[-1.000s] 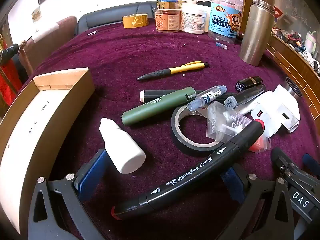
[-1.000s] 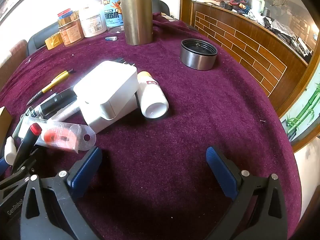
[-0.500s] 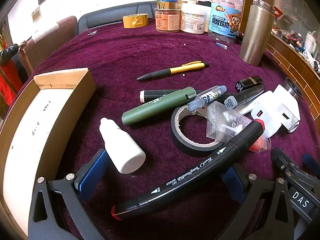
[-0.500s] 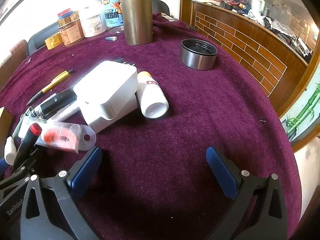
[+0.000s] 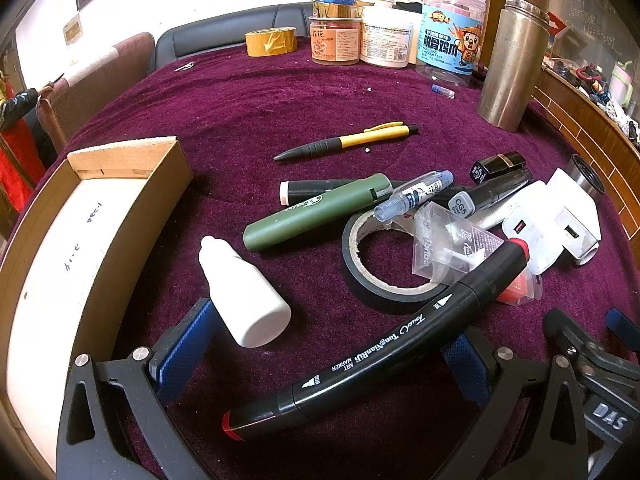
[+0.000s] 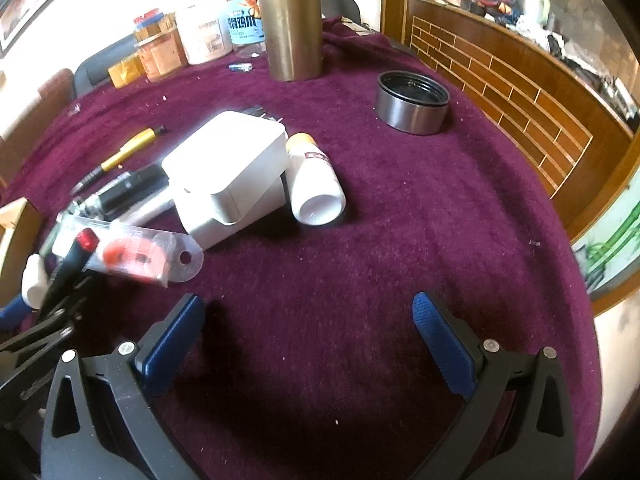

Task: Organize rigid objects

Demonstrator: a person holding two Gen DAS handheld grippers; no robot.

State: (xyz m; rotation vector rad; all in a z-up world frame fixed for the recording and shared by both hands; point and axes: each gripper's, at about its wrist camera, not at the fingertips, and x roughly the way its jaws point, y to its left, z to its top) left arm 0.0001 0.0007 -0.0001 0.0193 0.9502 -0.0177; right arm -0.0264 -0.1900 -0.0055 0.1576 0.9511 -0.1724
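My left gripper is open, low over the purple cloth. A black art marker lies slantwise between its fingers, its far end resting on a roll of black tape. A white dropper bottle lies by the left finger. Beyond are a green pen case, a yellow pen and white chargers. My right gripper is open over bare cloth. Ahead of it lie the white charger, a white bottle and a clear packet.
An open cardboard box stands at the left. Jars, a yellow tape roll and a metal flask line the far edge. A metal lid sits at the right near the wooden ledge.
The right wrist view has shifted slightly, with objects now a little higher and blurred at the left. The left gripper and the marker have not moved.
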